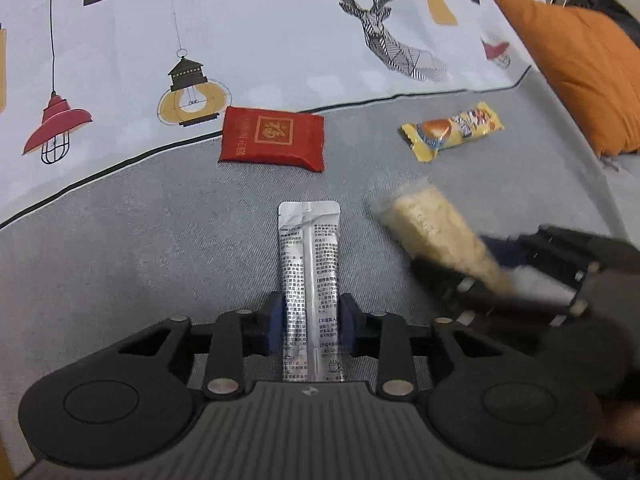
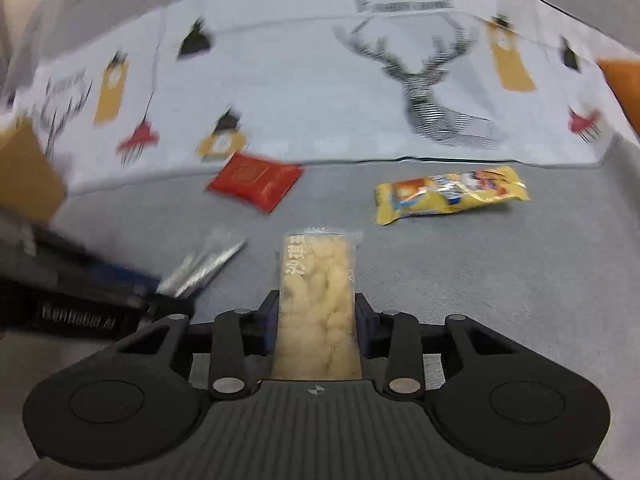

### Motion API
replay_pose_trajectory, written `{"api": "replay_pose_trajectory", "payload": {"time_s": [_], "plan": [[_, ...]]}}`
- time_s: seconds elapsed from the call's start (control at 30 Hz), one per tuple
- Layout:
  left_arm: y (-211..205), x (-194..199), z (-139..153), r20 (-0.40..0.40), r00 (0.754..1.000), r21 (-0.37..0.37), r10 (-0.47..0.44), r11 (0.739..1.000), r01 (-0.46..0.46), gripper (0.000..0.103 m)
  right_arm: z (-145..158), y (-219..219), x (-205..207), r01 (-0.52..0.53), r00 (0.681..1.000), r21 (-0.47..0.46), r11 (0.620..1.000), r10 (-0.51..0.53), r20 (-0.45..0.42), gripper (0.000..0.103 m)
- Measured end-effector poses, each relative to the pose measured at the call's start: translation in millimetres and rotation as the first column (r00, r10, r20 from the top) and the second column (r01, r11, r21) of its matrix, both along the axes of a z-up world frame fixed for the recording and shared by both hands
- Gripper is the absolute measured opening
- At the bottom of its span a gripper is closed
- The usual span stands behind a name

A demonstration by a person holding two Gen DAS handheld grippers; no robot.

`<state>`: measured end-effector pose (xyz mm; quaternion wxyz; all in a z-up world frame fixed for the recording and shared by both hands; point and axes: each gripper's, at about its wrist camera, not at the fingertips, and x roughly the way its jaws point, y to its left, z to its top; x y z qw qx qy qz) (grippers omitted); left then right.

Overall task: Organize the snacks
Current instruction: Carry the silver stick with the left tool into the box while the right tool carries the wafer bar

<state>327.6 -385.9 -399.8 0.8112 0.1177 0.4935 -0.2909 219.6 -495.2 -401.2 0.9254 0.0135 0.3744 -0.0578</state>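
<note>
Both hands are busy over the grey sofa seat point(image 1: 120, 240). The left gripper point(image 1: 310, 320) has its blue pads pressed against the sides of a silver sachet point(image 1: 309, 264), a long foil stick printed with small text, which runs straight out between the fingers. It sticks out ahead of the fingers, above the grey fabric.

The right gripper point(image 2: 316, 316) is clamped on a clear pack of pale puffed snack point(image 2: 318, 300), the pack standing lengthwise between its pads with its crimped top end pointing away. From the left camera that same pack point(image 1: 436, 232) shows blurred, slanting in from the right beside the sachet, the two near each other but apart. From the right camera the sachet point(image 2: 204, 268) appears as a blurred silver streak to the left.

Farther along the seat, toward the back edge, two more snacks lie flat. A red packet point(image 1: 272, 138) with a gold square emblem sits just at the hem of the printed cloth point(image 1: 280, 40), the one with lamps and a stag's head that drapes over the backrest. To its right, well apart, lies a yellow wrapped cake bar point(image 1: 452, 130), angled slightly. An orange cushion point(image 1: 580, 72) leans at the right end of the seat, and a brown cardboard shape point(image 2: 24, 172) shows at the far left edge in the right camera, too blurred to identify.
</note>
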Motion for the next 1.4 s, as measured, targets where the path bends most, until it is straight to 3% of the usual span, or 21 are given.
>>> {"api": "replay_pose_trajectory", "payload": {"time_s": [0.07, 0.17, 0.27, 0.43, 0.73, 1.07, 1.23, 1.4], "plan": [[-7.2, -4.5, 0.6, 0.03, 0.998, 0.033, -0.048, 0.998, 0.047, 0.039, -2.3, 9.5, -0.3, -0.015, 1.0, -0.067, 0.998, 0.015, 0.001, 0.041], [-12.2, -13.1, 2.8, 0.049, 0.994, 0.077, -0.095, 0.993, 0.091, 0.026, -0.1, 1.3, -1.0, 0.027, 1.0, 0.009, 1.0, -0.027, -0.001, 0.039], [0.0, -16.2, 7.9, 0.002, 0.999, 0.075, -0.044, 0.996, 0.044, 0.023, 3.8, 1.6, -4.1, 0.076, 0.997, 0.048, 0.996, -0.076, 0.0, 0.039], [33.3, -41.2, 33.0, 0.014, 1.0, 0.079, -0.016, 0.997, 0.015, 0.023, 21.6, 28.5, -16.4, 0.076, 0.996, 0.097, 0.992, -0.079, 0.035, 0.038], [119.0, -98.4, 104.9, 0.08, 0.996, -0.02, 0.045, 0.999, -0.043, 0.023, 84.4, 112.9, -67.4, 0.004, 0.991, 0.105, 0.994, -0.018, 0.134, 0.038], [225.4, -134.5, 169.1, 0.172, 0.971, -0.122, 0.166, 0.982, -0.147, 0.023, 125.1, 204.0, -102.8, -0.035, 0.984, 0.163, 0.986, 0.006, 0.177, 0.039], [275.4, -144.7, 206.2, 0.245, 0.942, -0.174, 0.23, 0.966, -0.19, 0.023, 155.0, 261.2, -104.2, -0.127, 0.972, 0.139, 0.982, 0.095, 0.217, 0.039], [323.6, -163.8, 255.8, 0.315, 0.906, -0.266, 0.283, 0.943, -0.202, 0.023, 202.1, 310.9, -106.3, -0.209, 0.938, 0.092, 0.974, 0.173, 0.3, 0.038]]}}
